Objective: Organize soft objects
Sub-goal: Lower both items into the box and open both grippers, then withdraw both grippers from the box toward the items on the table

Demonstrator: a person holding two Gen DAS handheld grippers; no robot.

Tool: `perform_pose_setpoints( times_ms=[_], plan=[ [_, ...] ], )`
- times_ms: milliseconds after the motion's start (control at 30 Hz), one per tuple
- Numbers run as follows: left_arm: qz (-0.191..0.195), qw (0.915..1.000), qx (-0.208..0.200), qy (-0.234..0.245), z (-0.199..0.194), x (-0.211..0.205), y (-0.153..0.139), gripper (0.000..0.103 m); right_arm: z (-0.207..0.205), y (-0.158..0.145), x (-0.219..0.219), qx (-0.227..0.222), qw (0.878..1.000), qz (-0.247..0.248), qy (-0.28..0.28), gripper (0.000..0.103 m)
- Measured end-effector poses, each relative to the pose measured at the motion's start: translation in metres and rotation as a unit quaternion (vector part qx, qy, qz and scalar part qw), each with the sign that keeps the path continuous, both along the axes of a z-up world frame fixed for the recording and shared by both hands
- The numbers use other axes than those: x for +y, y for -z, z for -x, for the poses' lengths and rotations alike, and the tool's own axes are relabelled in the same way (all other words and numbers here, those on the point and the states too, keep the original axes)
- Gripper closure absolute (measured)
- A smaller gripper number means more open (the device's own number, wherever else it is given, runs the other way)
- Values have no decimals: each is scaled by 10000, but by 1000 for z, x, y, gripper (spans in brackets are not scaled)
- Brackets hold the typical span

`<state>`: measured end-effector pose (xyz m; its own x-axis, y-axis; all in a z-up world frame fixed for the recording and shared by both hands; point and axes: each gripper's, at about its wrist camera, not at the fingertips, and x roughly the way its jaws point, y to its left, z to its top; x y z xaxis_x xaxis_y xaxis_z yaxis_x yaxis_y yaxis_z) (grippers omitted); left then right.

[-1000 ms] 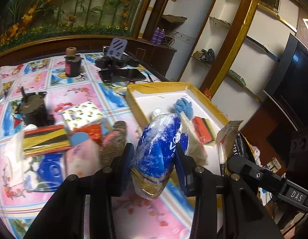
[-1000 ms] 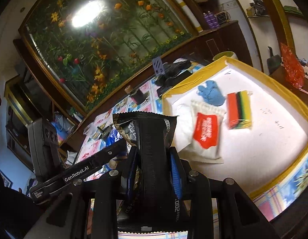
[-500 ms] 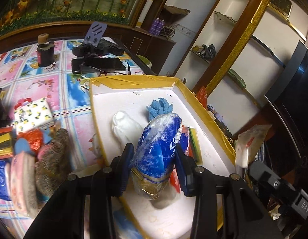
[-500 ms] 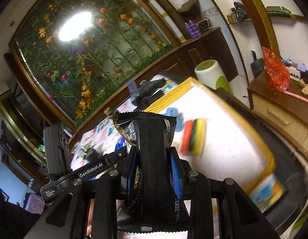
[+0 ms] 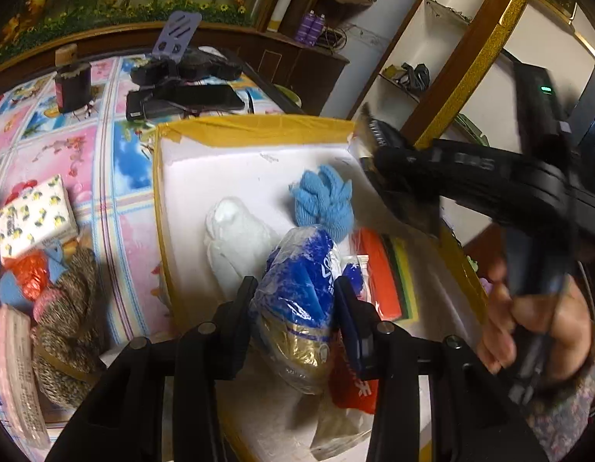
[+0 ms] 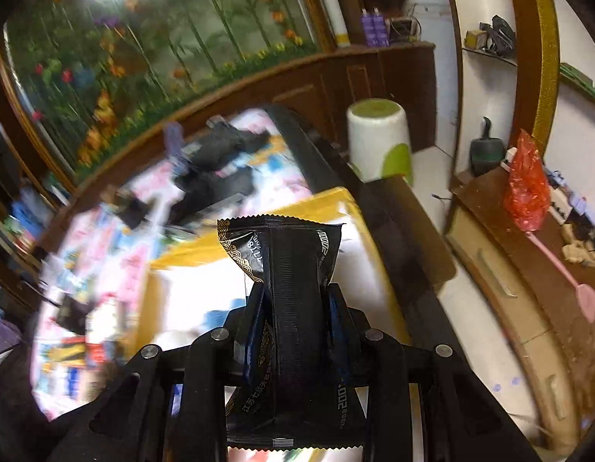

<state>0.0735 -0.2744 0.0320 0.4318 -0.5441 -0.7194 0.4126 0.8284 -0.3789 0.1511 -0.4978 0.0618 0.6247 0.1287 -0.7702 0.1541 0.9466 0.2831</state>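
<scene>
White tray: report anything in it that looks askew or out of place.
In the white tray, the red packet lies crumpled under the blue bag that the left gripper holds; the striped sponges sit skewed against the rim. Nothing looks spilled or damaged.

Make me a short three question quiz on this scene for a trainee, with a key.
1. True or false: the left gripper is shut on a blue bag.
2. What does the right gripper hold? A) black packet B) blue cloth C) yarn
3. Fill in: the blue cloth lies inside the ___.

Key: 1 true; 2 A; 3 box.
</scene>
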Motion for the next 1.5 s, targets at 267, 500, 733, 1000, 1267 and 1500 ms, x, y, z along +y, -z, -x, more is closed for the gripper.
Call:
perform_pose_setpoints(
  times_ms=[267, 500, 733, 1000, 1267, 1500],
  plan=[
    [-28, 9995, -198, 257, 8, -6, 0, 64, -21, 16, 9, 237, 9992, 165, -279, 66],
    [17, 9983, -572, 120, 14, -6, -19, 45, 9, -20, 12, -404, 9986, 150, -322, 43],
    [-81, 9902, -1391, 135, 38, -1, -45, 31, 87, -44, 12, -1398, 9899, 9, -215, 27],
    [325, 9942, -984, -275, 74, 53, -44, 31, 179, -52, 22, -1707, 9838, -408, -357, 23],
    [-18, 9860, -1025, -1315, 127, 172, -33, 31, 201, -46, 79, -1634, 9780, -994, -836, 22],
    [-284, 9625, -740, -2594, 123, 274, -7, 31, 173, -45, 169, -1226, 9734, -1105, -1589, 22]
  ],
)
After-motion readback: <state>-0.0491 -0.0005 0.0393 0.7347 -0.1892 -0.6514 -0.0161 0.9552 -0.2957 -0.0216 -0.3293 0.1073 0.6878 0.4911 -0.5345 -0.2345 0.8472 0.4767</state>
